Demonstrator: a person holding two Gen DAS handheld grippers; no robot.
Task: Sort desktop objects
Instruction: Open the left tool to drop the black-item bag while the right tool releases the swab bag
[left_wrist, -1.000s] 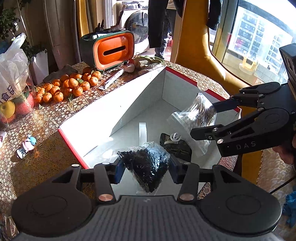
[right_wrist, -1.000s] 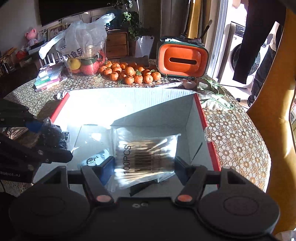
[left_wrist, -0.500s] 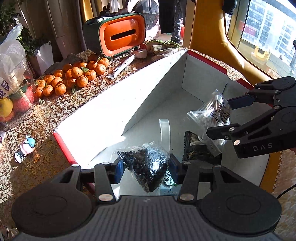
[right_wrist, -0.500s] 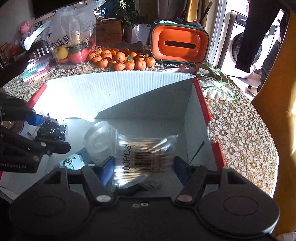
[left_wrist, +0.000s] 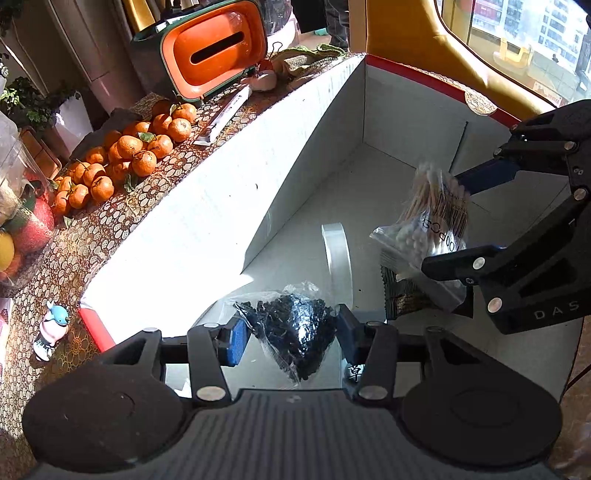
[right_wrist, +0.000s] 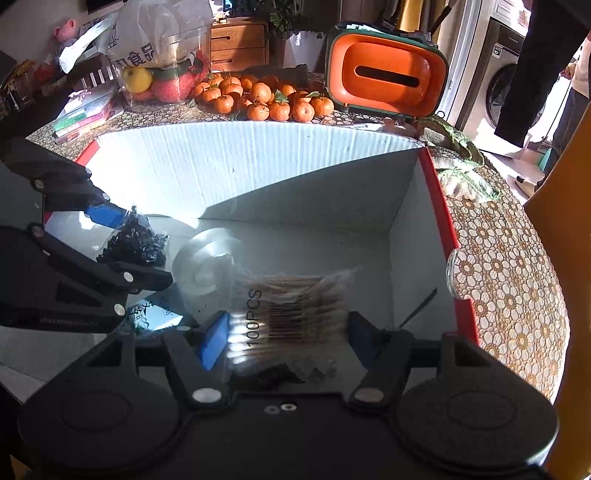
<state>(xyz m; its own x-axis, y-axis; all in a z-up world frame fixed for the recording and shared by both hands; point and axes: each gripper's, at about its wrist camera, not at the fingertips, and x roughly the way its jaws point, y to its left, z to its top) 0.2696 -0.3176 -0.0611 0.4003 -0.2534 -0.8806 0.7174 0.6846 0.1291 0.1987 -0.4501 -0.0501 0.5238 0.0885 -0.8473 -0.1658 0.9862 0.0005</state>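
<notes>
Far to the left of the left tongs (left_wrist: 288, 334), a small toy whale (left_wrist: 51, 328) stands on the patterned bench (left_wrist: 74, 254). Ahead of it, a pile of oranges (left_wrist: 125, 158) lies beside an orange and green case (left_wrist: 207, 51). The left tongs are closed on a clear bag of small black bits (left_wrist: 295, 332), and the bag hangs between the two blue pads above the floor of a big white box (left_wrist: 207, 206) with a red rim. Just ahead of these tongs, a clear roll of tape (left_wrist: 338, 254) stands on its edge on the box floor. To the right of the tape, a dark packet (left_wrist: 402, 295) lies flat on the floor of the box. Above that packet, the right tongs (right_wrist: 286, 334) grip a clear bag of cotton swabs (right_wrist: 291, 314) marked "100PCS", and this bag also hangs in the air inside the box. The two tongs are near each other but not touching. Right of the right tongs, past the red rim, a green knitted cloth (right_wrist: 461, 166) lies on the bench.
</notes>
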